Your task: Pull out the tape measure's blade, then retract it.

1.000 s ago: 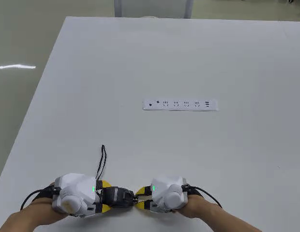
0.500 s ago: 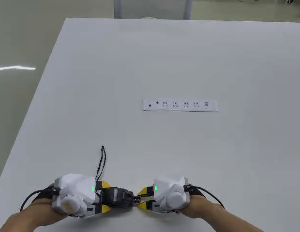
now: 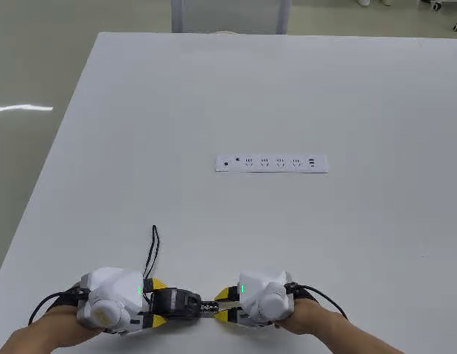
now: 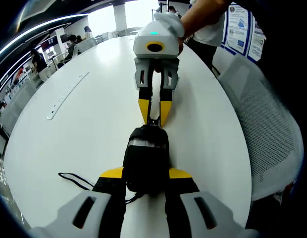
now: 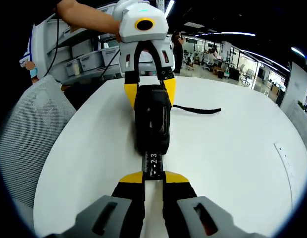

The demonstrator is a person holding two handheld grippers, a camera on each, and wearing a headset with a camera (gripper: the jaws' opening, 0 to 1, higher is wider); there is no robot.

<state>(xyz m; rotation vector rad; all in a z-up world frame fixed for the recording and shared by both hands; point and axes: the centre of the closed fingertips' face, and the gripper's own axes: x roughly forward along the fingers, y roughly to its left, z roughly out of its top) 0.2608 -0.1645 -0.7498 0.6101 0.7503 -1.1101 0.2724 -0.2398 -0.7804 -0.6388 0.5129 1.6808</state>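
A black tape measure (image 3: 177, 303) lies on the white table near its front edge, and my left gripper (image 3: 155, 302) is shut on its body (image 4: 146, 157). A short stretch of blade (image 3: 208, 307) with printed numbers (image 5: 153, 164) sticks out toward the right. My right gripper (image 3: 222, 304) is shut on the blade's end, its yellow fingertips (image 5: 166, 176) pinching it. The right gripper (image 4: 153, 105) faces the case head-on in the left gripper view. The case (image 5: 152, 116) sits between the left gripper's yellow fingers (image 5: 130, 91) in the right gripper view. A black wrist strap (image 3: 152, 251) trails away from the case.
A white power strip (image 3: 271, 163) lies flat in the middle of the table (image 3: 287, 96). A mesh chair (image 4: 262, 124) stands behind the table's near edge. The floor (image 3: 29, 88) drops away past the left edge.
My right gripper has moved a little to the right, and a short length of blade has come out of the case. The left gripper holds the case in place.
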